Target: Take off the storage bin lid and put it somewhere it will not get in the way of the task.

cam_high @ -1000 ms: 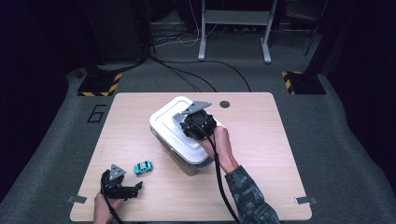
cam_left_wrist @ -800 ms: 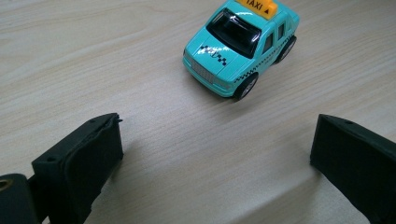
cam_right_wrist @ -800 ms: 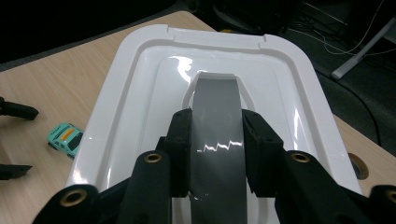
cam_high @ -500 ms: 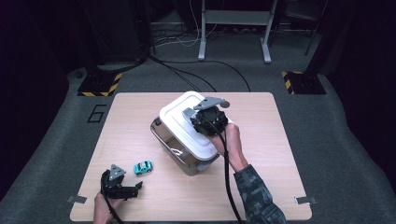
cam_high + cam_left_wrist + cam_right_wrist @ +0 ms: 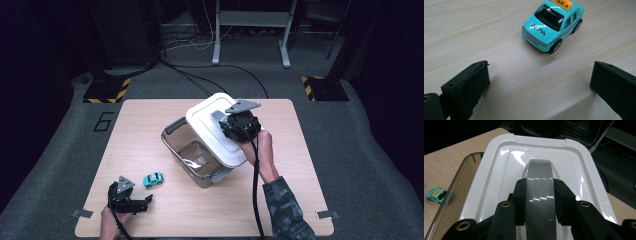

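Taking the clear storage box point(image 5: 192, 157) at the middle of the wooden table point(image 5: 310, 165) as the landmark: well to its left and toward the near edge, the left gripper point(image 5: 142, 202) rests low over the table, jaws spread wide with nothing between them. The left gripper view makes this plain, and adds what the high view cannot: the small teal toy car point(image 5: 552, 23) just ahead of the jaws has a yellow TAXI sign on its roof and a black checker stripe. In the high view the car sits between that gripper and the box, apart from both. Over the box's right half the white lid point(image 5: 215, 125) is raised and tilted, leaving the left of the box open. The right gripper view shows the right gripper point(image 5: 540, 197) clamped on the lid's grey handle point(image 5: 540, 173)
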